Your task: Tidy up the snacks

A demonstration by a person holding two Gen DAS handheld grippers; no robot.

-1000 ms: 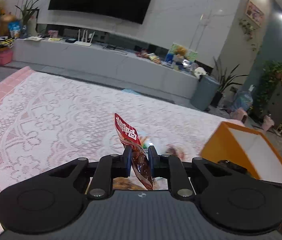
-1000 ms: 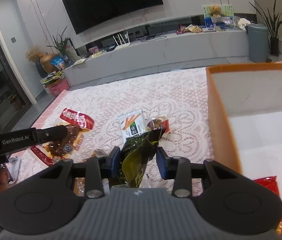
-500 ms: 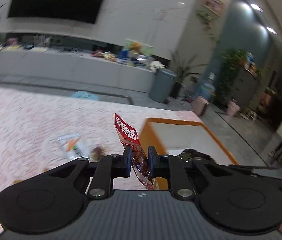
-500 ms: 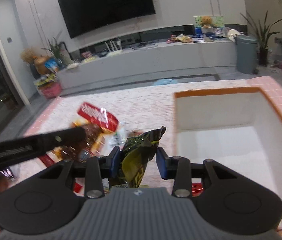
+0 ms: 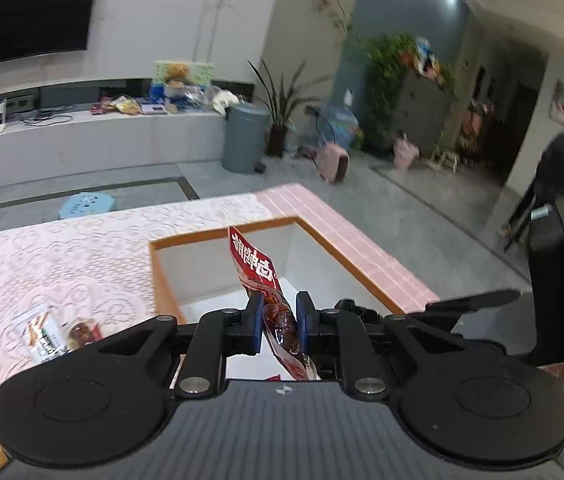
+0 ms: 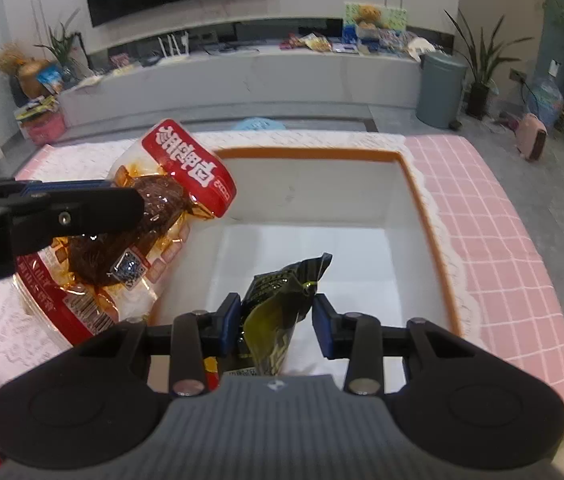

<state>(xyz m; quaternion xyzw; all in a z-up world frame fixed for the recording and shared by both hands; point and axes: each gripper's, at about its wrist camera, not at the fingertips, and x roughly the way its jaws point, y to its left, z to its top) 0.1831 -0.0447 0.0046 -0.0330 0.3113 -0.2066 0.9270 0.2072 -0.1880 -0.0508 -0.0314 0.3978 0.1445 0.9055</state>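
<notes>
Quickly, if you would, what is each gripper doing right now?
Left gripper: closed on the red snack packet.
Right gripper: holding the dark green snack packet, though its right pad stands clear.

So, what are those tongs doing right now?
Left tongs clamp red snack packet. Right tongs hold dark green packet, loosely. Both over orange-rimmed box. Nothing blocking.

Red-and-clear snack pack, dark green packet, orange-rimmed white box, pink checked cloth
</notes>
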